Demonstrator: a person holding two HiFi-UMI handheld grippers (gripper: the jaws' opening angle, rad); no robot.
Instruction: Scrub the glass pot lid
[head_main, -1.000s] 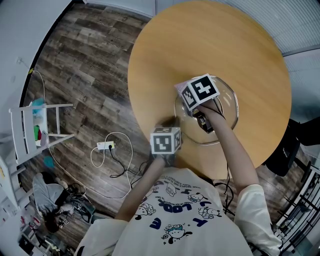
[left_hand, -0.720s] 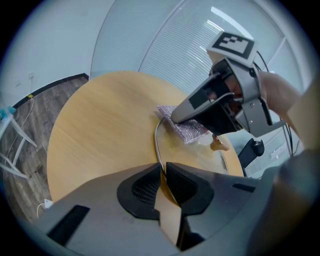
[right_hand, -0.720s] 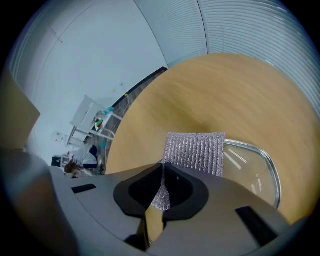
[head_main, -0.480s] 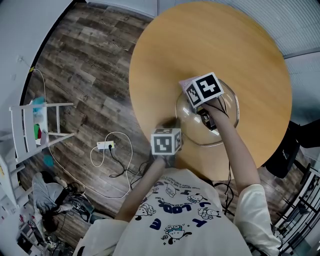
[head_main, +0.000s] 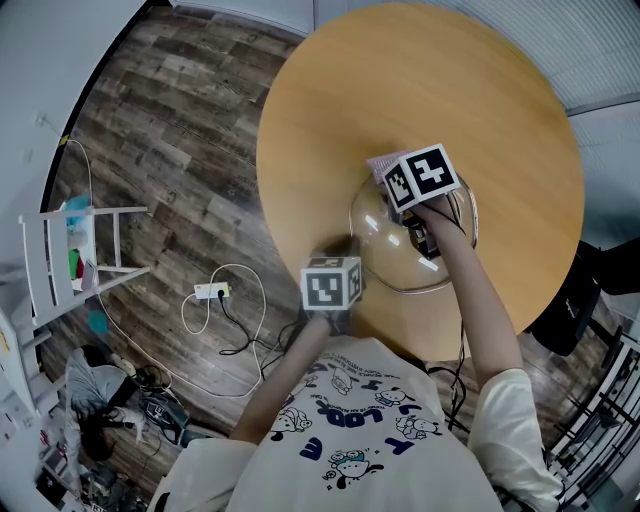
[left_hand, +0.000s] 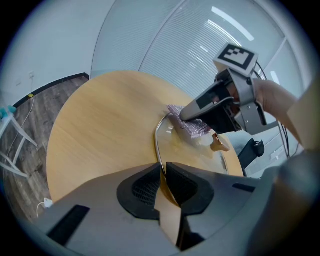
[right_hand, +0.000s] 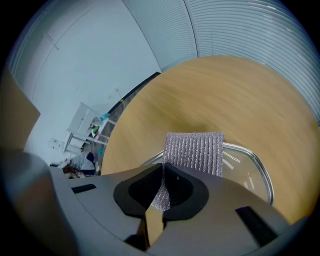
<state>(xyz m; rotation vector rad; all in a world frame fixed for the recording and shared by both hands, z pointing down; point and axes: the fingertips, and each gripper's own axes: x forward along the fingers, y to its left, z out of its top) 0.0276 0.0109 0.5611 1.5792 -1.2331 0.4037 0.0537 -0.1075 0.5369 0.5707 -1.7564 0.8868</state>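
Left hand-held gripper (left_hand: 162, 172): jaws pinched on the metal rim of the glass pot lid (left_hand: 192, 150) | right hand-held gripper (right_hand: 162, 175): jaws clamped on a grey ribbed scrub cloth (right_hand: 195, 149), its free end laid on the glass at the far rim | lid: flat on the tabletop (head_main: 430, 90), by its near edge

In your right gripper (right_hand: 163, 167), the cloth (right_hand: 194, 152) is ribbed silver-grey; beneath it the lid (right_hand: 242, 170) is clear, steel-rimmed; table (right_hand: 215, 95) honey-tan.
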